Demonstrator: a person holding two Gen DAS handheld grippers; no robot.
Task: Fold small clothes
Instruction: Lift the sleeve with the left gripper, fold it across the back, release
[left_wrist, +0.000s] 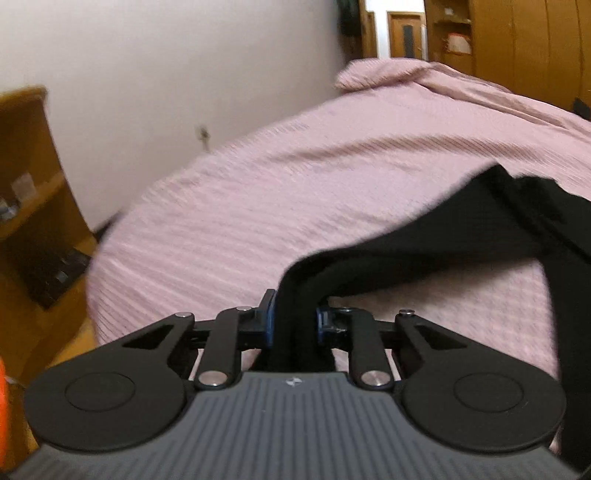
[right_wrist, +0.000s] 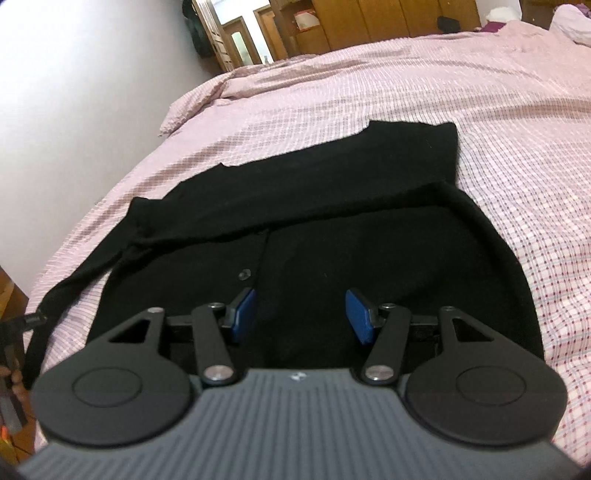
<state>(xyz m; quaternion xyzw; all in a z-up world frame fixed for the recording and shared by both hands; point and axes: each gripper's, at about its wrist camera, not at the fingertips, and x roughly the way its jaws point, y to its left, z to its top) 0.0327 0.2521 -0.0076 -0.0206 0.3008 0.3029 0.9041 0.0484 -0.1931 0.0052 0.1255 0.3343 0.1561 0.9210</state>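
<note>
Step in hand, as I read it: sleeve fold on the black knit button-front cardigan (right_wrist: 314, 236). It lies spread on the bed with the pink checked cover (right_wrist: 480, 122), body flat near the bed's front edge, one button visible on the placket, far part of the garment already lying across toward the wall side.

Left hand-held gripper (left_wrist: 293, 321): blue pads clamped on a bunched black strip of the cardigan, looks like the sleeve end (left_wrist: 424, 236), lifted clear of the cover and stretched toward the garment body. In the right wrist view the same sleeve (right_wrist: 74, 280) trails off toward the bed's left front corner.

Right hand-held gripper (right_wrist: 301, 317): jaws spread wide, nothing between them, hovering just above the cardigan front near the placket.

Next move, my guess: carry the sleeve inward over the body and lay it flat along the torso; right gripper could pin the front panel so it doesn't drag. Left view is motion-blurred, so sleeve vs hem strip is not certain.
</note>
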